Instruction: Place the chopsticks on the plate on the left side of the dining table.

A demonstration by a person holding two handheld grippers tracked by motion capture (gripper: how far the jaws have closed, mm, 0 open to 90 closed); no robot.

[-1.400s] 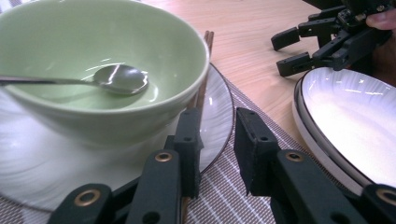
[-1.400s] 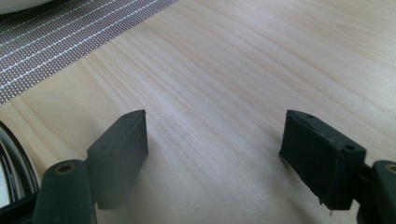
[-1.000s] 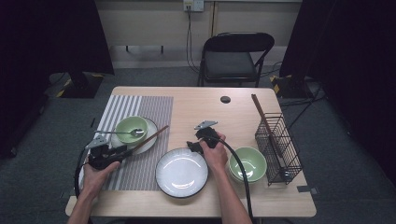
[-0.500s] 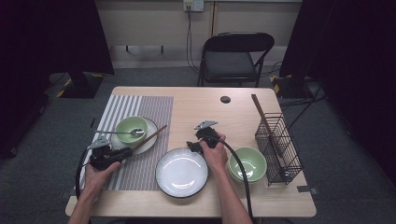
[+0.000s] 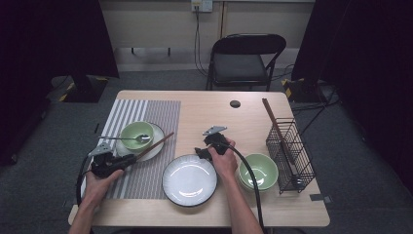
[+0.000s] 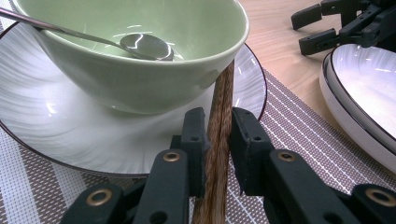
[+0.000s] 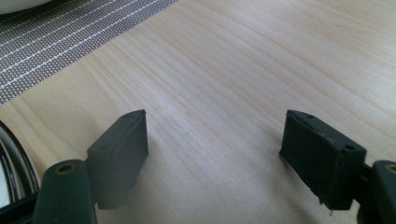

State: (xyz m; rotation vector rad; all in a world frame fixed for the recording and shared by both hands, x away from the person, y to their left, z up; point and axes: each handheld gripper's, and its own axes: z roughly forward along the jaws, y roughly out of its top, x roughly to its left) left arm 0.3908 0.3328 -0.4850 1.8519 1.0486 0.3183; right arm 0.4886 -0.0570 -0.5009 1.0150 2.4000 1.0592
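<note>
Left gripper view: my left gripper (image 6: 217, 140) is clamping the wooden chopsticks (image 6: 219, 116), jaws having just been closing onto them. The sticks are running straight ahead between the jaws, leaning on the white plate (image 6: 70, 135) beside the green bowl (image 6: 140, 70). High view is showing my right gripper (image 5: 200, 152) idling wide, holding nothing, by the empty plate (image 5: 189, 180).

High view looks down over the table (image 5: 209, 105); both gripper views sit low, sharing its placemat (image 6: 299, 135).
</note>
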